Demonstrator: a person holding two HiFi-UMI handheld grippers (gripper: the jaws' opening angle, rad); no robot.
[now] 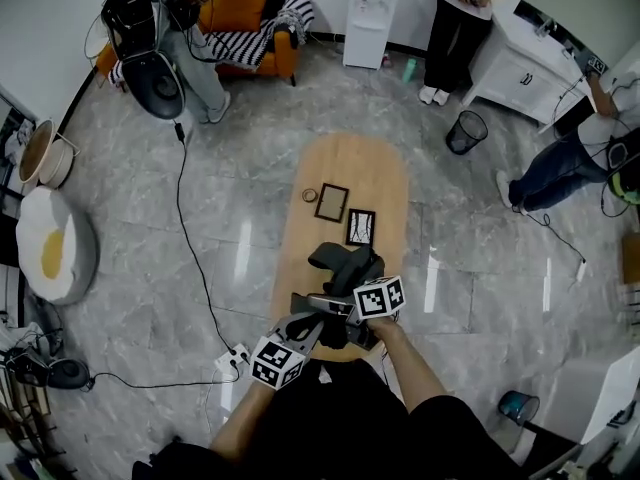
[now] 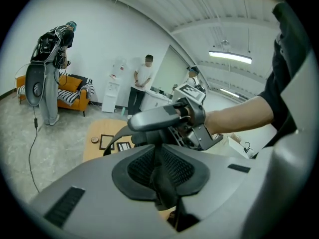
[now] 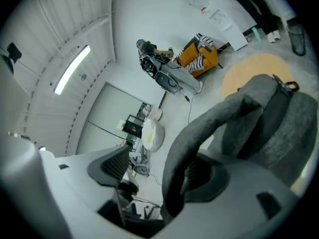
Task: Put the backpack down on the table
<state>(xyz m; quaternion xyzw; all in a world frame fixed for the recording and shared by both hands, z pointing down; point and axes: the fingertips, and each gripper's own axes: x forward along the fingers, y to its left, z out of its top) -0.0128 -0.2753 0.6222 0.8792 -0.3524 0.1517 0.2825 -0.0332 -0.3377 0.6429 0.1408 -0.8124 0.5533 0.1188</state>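
- The backpack (image 1: 345,268), dark grey, sits at the near end of the oval wooden table (image 1: 350,163), right in front of the person; from the head view it cannot be told whether its base rests fully on the top.
- The left gripper (image 2: 160,177) is clamped on a thin dark strap (image 2: 164,193) of the backpack. Its two pads are drawn together, with the fabric pinched between them.
- The right gripper (image 3: 159,173) has its jaws spread wide. A padded grey strap (image 3: 199,133) loops through the gap and lies against one pad, while the other pad stands clear of it, so nothing is squeezed.
- In the head view both grippers crowd the near side of the backpack, their marker cubes side by side and the person's forearms reaching in from the bottom edge.
- In the left gripper view the right gripper appears just above and beyond the left jaws, held in the person's hand.
- Farther along the table, apart from the backpack, lie two dark picture frames (image 1: 331,201) and, just beside them, a small brown ring (image 1: 310,195).
- Beyond the table, on the grey marble-look floor, stand a black mesh bin (image 1: 466,131) and an orange sofa (image 1: 250,13) with a striped throw.
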